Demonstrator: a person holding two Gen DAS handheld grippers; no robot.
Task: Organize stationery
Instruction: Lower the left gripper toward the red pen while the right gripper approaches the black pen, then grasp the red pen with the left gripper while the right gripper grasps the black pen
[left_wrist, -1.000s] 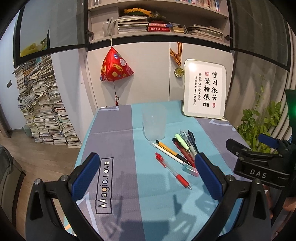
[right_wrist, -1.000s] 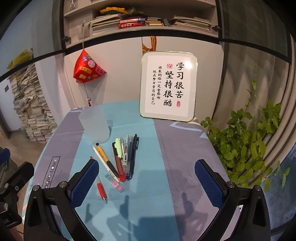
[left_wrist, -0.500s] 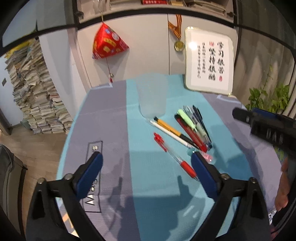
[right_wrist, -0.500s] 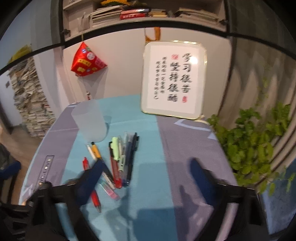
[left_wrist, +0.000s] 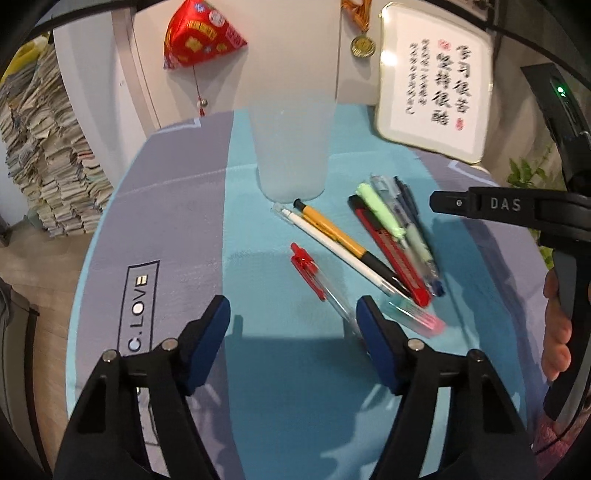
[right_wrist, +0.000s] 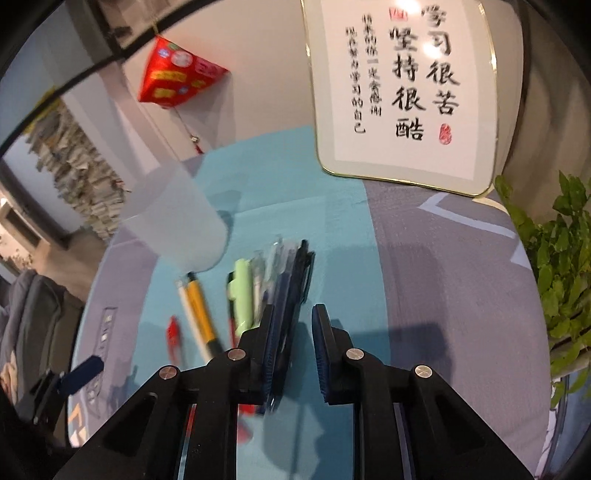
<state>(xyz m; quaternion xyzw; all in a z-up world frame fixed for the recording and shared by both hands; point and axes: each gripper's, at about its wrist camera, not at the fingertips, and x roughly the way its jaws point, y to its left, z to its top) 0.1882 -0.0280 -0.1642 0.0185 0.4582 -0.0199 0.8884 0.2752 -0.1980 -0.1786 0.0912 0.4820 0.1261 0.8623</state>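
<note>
Left wrist view first: our left gripper (left_wrist: 293, 325) sits at the bottom of the frame with its jaws apart and nothing pinched; they've just been closing in a bit. Its right-hand pad overlaps the lower end of the red pen (left_wrist: 317, 282) in the picture, but we can't tell if it's touching. The frosted cup (left_wrist: 291, 147) stands upright at top centre on the teal and grey tablecloth (left_wrist: 177, 221), with the orange pen (left_wrist: 332, 230), the white pen (left_wrist: 332, 247) and a bunch of other pens (left_wrist: 399, 236) fanned out just below and right of it. A framed calligraphy sign (left_wrist: 436, 77) leans at the upper right.

Right wrist view: our right gripper (right_wrist: 293, 350) is bottom centre, jaws nearly together after just closing, still a narrow gap. A dark blue pen (right_wrist: 291, 295) runs down into that gap by the left pad, but it's blurry, so whether it's gripped we can't say. Cup is at the left of the frame, pens beside it.
</note>
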